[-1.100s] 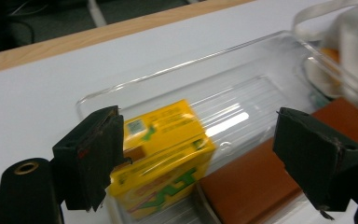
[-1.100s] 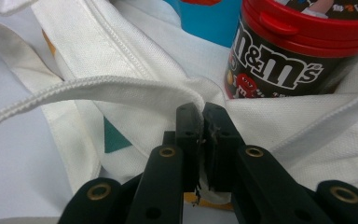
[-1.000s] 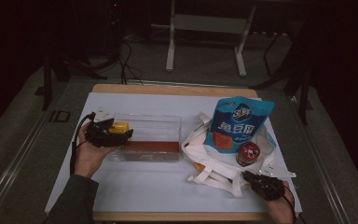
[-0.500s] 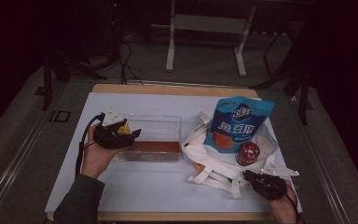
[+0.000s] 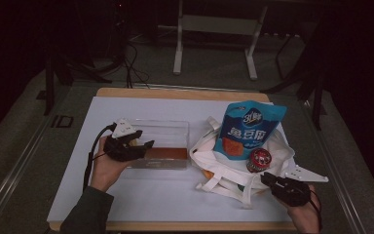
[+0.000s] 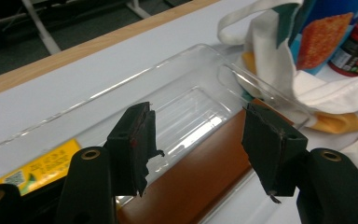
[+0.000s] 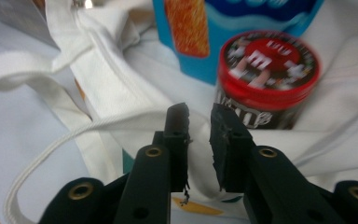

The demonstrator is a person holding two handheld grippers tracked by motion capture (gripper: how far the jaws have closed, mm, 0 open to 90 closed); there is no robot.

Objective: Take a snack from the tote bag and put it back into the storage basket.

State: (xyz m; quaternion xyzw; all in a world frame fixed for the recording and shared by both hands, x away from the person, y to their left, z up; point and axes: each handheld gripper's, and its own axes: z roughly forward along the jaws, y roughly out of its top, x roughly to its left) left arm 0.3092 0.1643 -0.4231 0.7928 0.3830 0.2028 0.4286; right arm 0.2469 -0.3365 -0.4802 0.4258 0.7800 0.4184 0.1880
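A dim room with dark floor and a metal stand behind surrounds a wooden table (image 5: 175, 93) covered by a white sheet (image 5: 165, 195). At the left, a hand (image 5: 106, 168) holds the left gripper (image 5: 143, 146) over the near-left end of a clear plastic box (image 5: 168, 134), which lies on the sheet left of centre. In the left gripper view the jaws straddle the box's near wall; they have just been closing, yet the pads stand apart from the plastic and press on nothing. A brown panel (image 6: 200, 177) runs along that wall, and a yellow label (image 6: 42, 165) lies in the box's far-left corner. Just right of the box, touching its end, lies a white tote bag (image 5: 224, 165) with loose straps. On the bag rest a blue snack pouch (image 5: 248, 129) and, beside it, a red-lidded candy tub (image 5: 259, 160). At the far right, the right gripper (image 5: 268, 179) hovers at the bag's near edge; its jaws have just been opening, a narrow gap between them, and grasp nothing, with a strap (image 7: 65, 137) just beyond the tips.
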